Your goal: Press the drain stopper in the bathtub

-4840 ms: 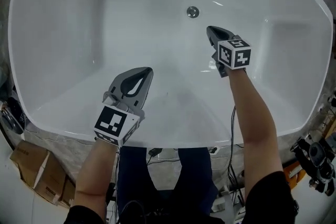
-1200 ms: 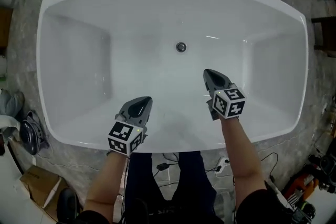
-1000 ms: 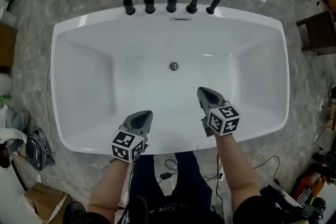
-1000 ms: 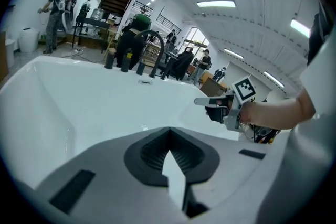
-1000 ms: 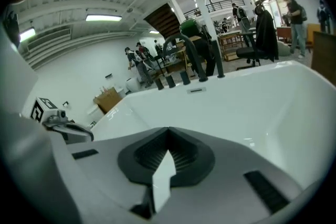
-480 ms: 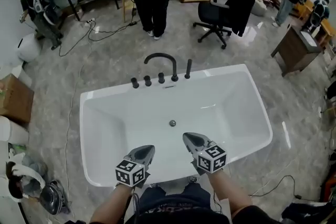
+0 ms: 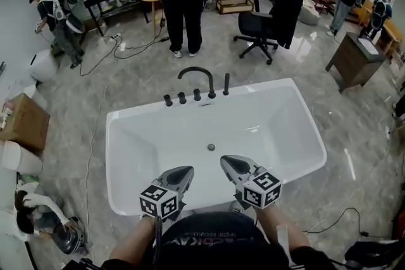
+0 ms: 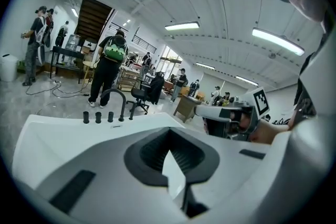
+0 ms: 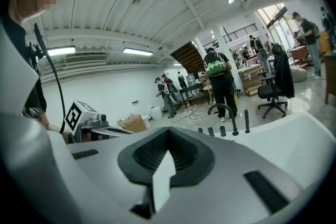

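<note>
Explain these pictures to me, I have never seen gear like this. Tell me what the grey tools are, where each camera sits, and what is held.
No robot here: a person stands at a white bathtub holding a two-jaw gripper in each hand, the left gripper and the right gripper. The patterned cubes are part of them. The top-down picture comes from a camera on the person's head; the other two come from cameras riding on each gripper, looking along its jaws. On the tub floor sits the round drain stopper; a black faucet stands on the far rim. Both grippers' jaws are together, holding nothing, over the near rim, apart from the stopper.
</note>
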`<control>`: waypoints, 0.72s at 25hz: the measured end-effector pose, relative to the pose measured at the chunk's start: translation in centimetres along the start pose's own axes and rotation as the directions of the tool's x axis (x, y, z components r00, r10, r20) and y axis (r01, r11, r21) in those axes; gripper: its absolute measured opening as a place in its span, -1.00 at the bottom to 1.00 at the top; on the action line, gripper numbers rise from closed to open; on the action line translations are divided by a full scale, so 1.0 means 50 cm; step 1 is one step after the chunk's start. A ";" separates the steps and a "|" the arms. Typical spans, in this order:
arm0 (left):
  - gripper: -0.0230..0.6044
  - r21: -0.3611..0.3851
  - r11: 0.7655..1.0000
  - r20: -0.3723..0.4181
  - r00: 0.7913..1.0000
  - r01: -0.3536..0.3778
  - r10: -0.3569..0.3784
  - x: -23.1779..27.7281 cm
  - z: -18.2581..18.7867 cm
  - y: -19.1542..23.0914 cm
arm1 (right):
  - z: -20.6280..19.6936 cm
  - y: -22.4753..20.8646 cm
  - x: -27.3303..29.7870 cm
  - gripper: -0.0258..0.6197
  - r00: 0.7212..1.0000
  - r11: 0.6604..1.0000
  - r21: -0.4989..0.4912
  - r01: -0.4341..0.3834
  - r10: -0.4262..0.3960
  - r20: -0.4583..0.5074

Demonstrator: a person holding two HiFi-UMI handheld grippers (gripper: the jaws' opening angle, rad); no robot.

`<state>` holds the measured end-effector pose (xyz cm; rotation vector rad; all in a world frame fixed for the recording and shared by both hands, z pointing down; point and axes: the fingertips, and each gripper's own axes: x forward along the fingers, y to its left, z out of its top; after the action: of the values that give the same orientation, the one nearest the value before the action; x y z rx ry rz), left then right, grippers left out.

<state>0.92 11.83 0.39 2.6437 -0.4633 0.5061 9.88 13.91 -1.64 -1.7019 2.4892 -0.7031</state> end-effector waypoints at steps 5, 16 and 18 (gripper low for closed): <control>-0.91 0.009 1.000 0.011 1.000 0.008 -0.008 -0.031 0.016 -0.011 | 0.011 0.058 -0.007 -0.89 1.000 1.000 -0.018 -0.021 0.021 -0.019; -0.91 0.060 0.997 -0.035 0.998 0.047 -0.045 -0.001 -0.013 -0.067 | -0.063 0.084 -0.045 -0.89 0.996 0.992 0.107 -0.067 0.072 -0.049; -0.91 0.049 0.998 -0.029 0.999 0.043 -0.042 0.001 -0.011 -0.064 | -0.065 0.085 -0.045 -0.89 0.995 0.992 0.100 -0.072 0.078 -0.055</control>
<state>2.06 14.85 -0.15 2.6844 -0.3897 0.5466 6.13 18.29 -0.86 -1.5689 2.4961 -0.8642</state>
